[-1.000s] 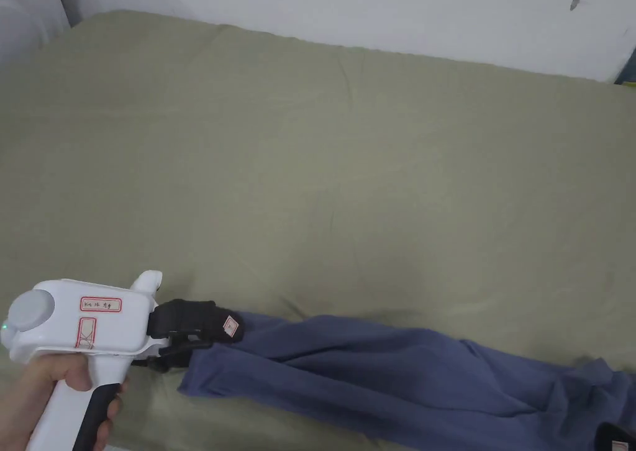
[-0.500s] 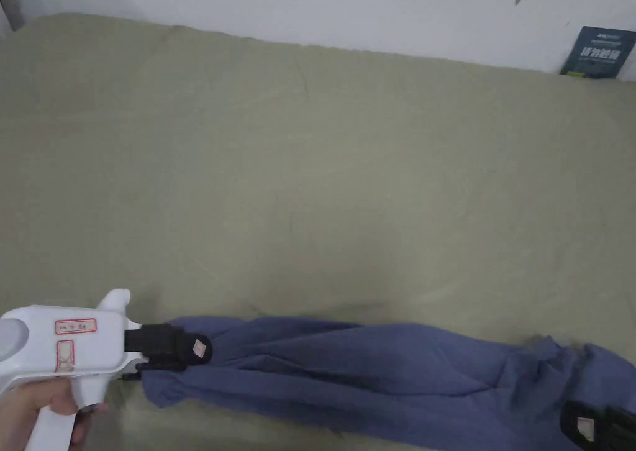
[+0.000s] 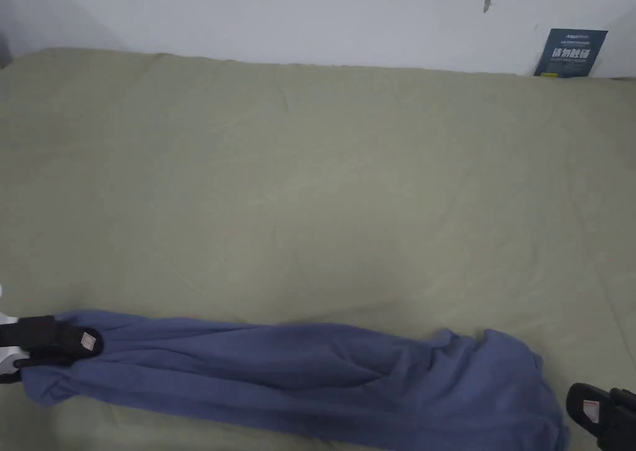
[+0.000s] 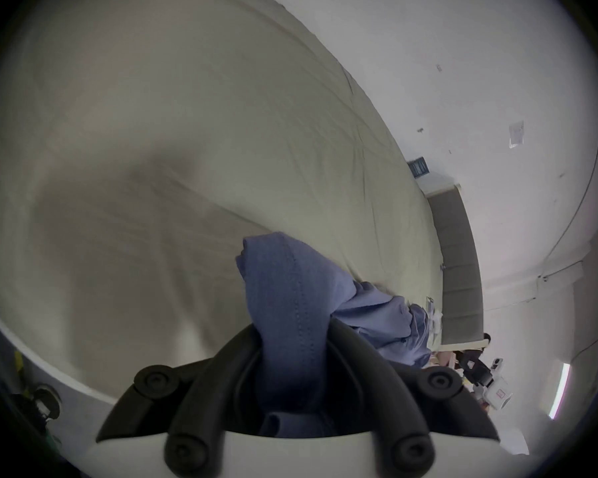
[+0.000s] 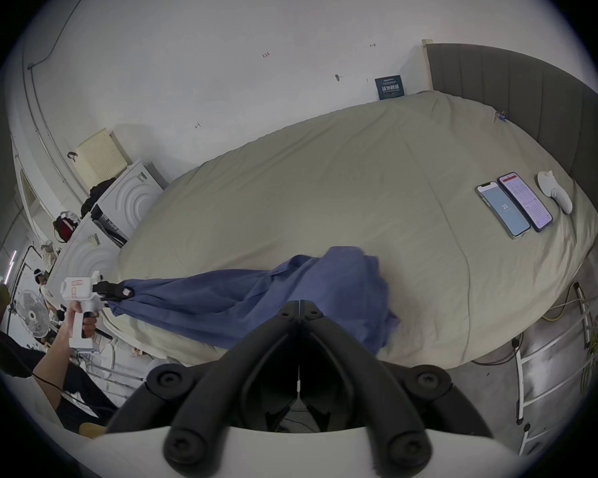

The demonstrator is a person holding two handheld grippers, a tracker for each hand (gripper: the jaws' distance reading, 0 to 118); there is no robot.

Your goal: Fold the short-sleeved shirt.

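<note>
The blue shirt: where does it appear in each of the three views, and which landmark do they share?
Head view: blue shirt along the bottom edge.
Left gripper view: lower centre, between that gripper's jaws.
Right gripper view: centre, above that gripper's jaws.
Shared landmark: dark wall sign.

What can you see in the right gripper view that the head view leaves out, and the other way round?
The right gripper view adds two phones lying side by side on the bed near a white controller, the grey headboard, and the hand holding the left claw. The head view adds the right claw seen from outside, just off the shirt's right end. Both share the blue shirt stretched along the near edge of the green bed, the left claw shut on its left end, and the dark sign on the wall.
</note>
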